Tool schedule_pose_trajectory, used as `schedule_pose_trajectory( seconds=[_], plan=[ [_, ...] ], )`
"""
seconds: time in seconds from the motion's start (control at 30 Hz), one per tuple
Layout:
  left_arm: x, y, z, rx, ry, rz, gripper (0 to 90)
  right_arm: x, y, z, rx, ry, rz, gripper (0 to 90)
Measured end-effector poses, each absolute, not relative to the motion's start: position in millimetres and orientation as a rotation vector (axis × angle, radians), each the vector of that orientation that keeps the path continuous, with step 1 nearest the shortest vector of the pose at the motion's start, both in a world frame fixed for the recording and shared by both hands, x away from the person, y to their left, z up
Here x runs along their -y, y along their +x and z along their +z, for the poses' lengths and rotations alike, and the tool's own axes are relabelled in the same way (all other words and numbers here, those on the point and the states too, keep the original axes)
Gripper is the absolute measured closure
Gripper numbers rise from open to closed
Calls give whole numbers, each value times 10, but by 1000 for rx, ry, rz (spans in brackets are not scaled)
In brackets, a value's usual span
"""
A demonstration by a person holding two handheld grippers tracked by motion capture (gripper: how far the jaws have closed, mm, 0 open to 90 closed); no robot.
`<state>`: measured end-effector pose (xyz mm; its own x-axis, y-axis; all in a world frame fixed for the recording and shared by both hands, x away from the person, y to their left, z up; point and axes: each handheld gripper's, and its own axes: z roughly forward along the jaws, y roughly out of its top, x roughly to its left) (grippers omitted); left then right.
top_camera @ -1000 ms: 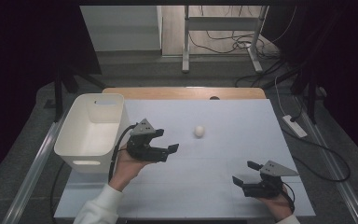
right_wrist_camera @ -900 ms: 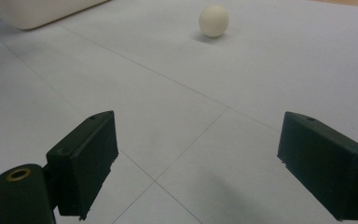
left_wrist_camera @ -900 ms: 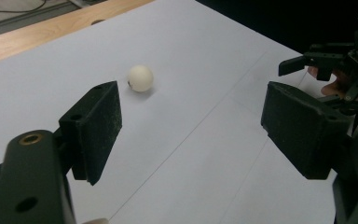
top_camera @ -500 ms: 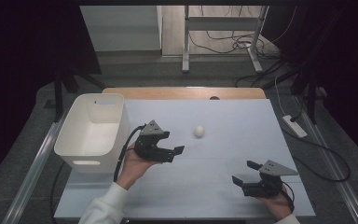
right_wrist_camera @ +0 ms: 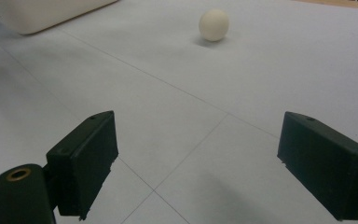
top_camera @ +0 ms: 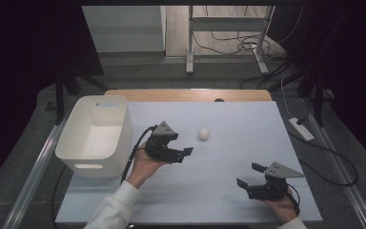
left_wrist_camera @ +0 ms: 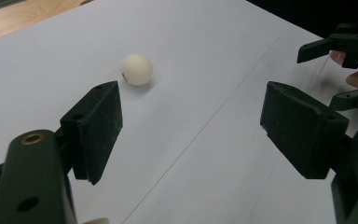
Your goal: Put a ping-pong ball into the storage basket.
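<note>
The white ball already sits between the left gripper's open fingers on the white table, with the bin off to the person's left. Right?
Not quite. The white ball lies on the table ahead of the left gripper, beyond its open fingers, not between them; the left gripper view shows this. The bin is at the person's left.

Dim overall in the high view, with black, underexposed corners and sides; only the white surface [top_camera: 228, 191] lit evenly from above. Soft, faint shadow under the ball [right_wrist_camera: 214, 24], falling toward the camera. Mild grain and softness throughout. Close in both gripper views, slightly blurred jaws, sharper ball. No glare anywhere.
</note>
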<state>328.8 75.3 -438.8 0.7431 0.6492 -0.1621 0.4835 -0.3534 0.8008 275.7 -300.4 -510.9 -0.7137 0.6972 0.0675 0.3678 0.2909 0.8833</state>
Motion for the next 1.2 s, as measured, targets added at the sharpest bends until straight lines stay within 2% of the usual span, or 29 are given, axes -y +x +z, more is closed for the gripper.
schedule_pose_trajectory(
  seconds=[1.2],
  plan=[
    [-482,3694,-4462,-868,2036,257,213,2914,2836,-5115,-2250,929,1395,121]
  ],
)
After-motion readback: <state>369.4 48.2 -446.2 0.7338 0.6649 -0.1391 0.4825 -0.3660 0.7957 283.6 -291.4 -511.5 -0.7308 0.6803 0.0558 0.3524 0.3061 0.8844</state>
